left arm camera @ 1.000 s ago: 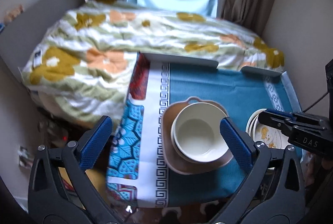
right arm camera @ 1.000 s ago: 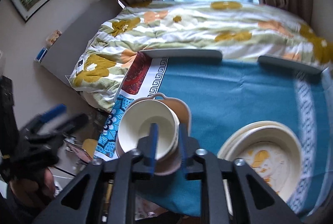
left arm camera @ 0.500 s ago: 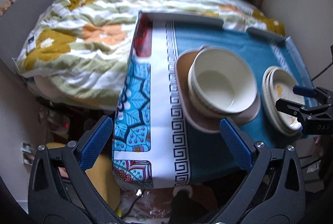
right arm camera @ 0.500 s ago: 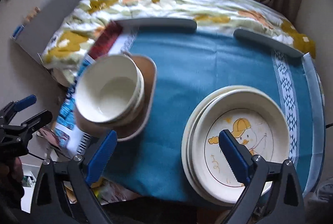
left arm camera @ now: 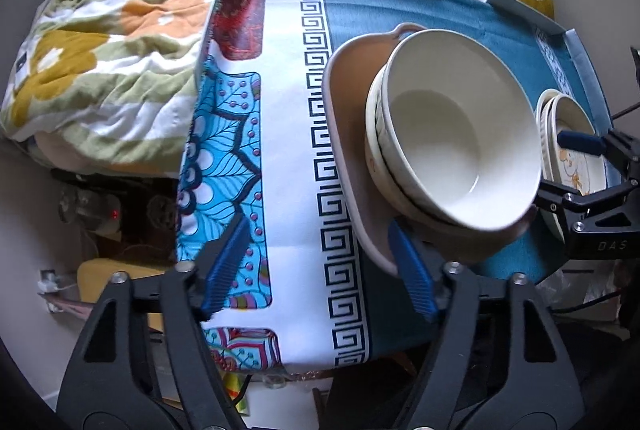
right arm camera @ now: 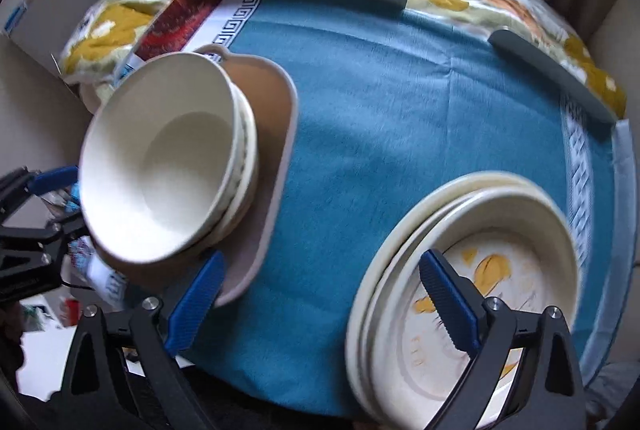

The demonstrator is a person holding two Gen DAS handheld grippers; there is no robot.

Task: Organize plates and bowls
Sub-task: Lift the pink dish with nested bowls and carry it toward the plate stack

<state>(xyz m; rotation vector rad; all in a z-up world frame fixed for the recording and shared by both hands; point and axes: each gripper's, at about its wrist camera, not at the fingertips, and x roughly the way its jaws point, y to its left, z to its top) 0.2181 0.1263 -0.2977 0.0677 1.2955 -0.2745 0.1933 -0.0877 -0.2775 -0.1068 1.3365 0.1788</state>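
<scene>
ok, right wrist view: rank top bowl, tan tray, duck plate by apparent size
1. tan tray, partly covered by the bowls
2-3. duck plate and top bowl: look alike, both close to the lens, so unranked

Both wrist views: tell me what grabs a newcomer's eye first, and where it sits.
First, the stack of cream bowls nested on a beige tray at the left of the teal tablecloth. Next, the stacked plates at the table's near right, the top one printed with a yellow cartoon figure, the open right gripper hovering at their rim. Behind the table lies a flowered quilt.
</scene>
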